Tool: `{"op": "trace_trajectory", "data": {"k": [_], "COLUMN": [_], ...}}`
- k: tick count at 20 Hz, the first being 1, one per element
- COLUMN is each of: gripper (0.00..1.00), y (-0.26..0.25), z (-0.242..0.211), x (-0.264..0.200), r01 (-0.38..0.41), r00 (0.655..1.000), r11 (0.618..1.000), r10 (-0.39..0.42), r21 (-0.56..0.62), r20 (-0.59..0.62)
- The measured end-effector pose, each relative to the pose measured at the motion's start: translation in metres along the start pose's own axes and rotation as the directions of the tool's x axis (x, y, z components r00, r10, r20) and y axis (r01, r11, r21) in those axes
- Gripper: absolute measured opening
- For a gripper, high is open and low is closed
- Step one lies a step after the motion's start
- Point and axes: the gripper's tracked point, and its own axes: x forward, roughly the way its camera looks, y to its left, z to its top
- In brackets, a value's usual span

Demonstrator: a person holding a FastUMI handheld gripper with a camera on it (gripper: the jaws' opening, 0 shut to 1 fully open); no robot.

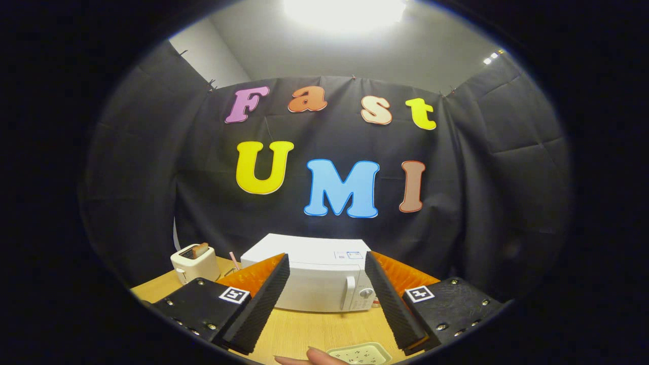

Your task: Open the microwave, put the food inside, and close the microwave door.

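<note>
The tongs (327, 299) stand wide open and hold nothing, their two fingers spread low in the frame to either side of the microwave (317, 279). The microwave sits at the lower centre of the frame on the desk (304, 329), beyond the fingers, and its door looks closed, with the handle (348, 293) and a dial toward its right side. At the very bottom of the frame, near the tongs, lies a pale dish (361, 353) with dark specks on it, likely the food, out on the desk and not inside the oven. A fingertip (317, 356) rests just beside the dish's left edge. A toaster (194, 262) stands at the lower left, well apart from the microwave.

With the door shut and the dish outside, I judge the opening step to be in hand. The next move would call for bringing the tongs forward to the handle and pulling the door out.
</note>
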Motion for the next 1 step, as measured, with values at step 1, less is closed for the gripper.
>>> {"op": "trace_trajectory", "data": {"k": [1], "gripper": [0.96], "y": [0.0024], "z": [-0.0005], "x": [-0.0003], "r01": [-0.006], "r00": [1.0], "r11": [1.0], "r10": [0.006], "r21": [0.006], "r20": [-0.001]}}
